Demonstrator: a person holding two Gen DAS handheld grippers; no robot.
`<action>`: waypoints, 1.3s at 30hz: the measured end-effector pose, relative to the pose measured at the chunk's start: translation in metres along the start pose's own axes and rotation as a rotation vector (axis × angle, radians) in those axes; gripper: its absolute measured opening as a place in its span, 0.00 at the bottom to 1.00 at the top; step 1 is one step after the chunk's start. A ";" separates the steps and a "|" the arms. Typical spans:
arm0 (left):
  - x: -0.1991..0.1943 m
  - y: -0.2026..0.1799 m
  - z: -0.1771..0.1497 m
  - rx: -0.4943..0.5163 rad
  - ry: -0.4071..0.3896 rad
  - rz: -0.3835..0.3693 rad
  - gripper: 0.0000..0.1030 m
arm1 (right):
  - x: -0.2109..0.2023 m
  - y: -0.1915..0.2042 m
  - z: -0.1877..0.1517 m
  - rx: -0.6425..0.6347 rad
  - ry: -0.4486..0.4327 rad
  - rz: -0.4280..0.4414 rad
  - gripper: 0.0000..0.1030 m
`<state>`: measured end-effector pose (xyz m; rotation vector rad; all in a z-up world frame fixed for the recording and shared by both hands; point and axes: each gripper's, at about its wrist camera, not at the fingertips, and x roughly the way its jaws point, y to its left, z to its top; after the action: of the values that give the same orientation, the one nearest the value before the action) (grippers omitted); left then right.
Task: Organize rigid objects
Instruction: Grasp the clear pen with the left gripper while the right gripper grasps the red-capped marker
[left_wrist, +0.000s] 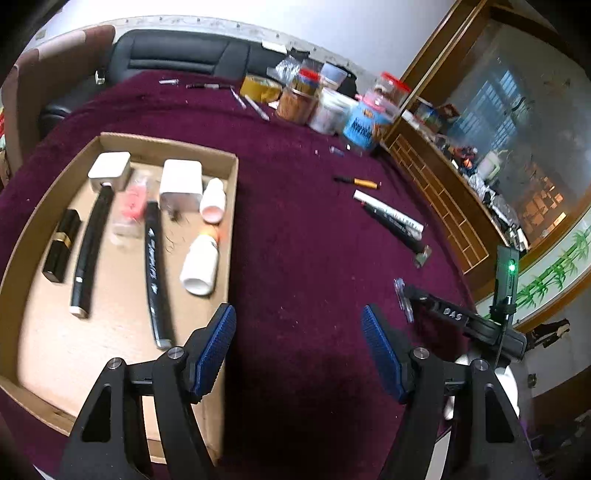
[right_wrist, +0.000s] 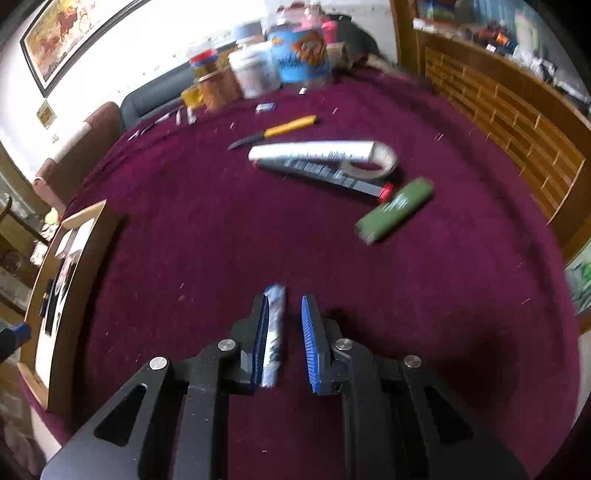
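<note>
Between the fingers of our right gripper (right_wrist: 283, 339) lies a small silvery wrapped stick (right_wrist: 273, 332), pressed against the left pad with a gap to the right one, so we cannot tell whether it is truly clamped; we judge it is being carried toward the cardboard box (left_wrist: 227, 229), off to the left. Our left gripper (left_wrist: 298, 350) hangs spread wide and empty beside the box's near right wall, likely waiting its turn. The box holds two markers (left_wrist: 153, 266), two white bottles (left_wrist: 199, 264), two white blocks (left_wrist: 181, 182) and a black lipstick (left_wrist: 62, 245). Ahead of the right gripper, a green lighter (right_wrist: 395, 208) and yellow knife (right_wrist: 280, 129) lie loose.
</note>
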<state>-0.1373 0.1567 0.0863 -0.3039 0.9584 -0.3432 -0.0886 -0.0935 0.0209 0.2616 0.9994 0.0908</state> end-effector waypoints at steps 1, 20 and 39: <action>0.000 -0.004 -0.002 0.008 0.005 0.014 0.63 | 0.004 0.006 -0.002 -0.006 0.011 0.033 0.18; 0.050 -0.042 -0.013 0.087 0.134 0.022 0.63 | -0.005 -0.046 0.082 -0.098 -0.112 -0.039 0.17; 0.061 -0.029 -0.007 0.053 0.148 0.021 0.63 | 0.041 -0.016 0.098 -0.222 -0.020 0.015 0.18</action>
<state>-0.1154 0.1045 0.0491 -0.2226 1.0955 -0.3751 0.0147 -0.1186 0.0333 0.0671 0.9582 0.2112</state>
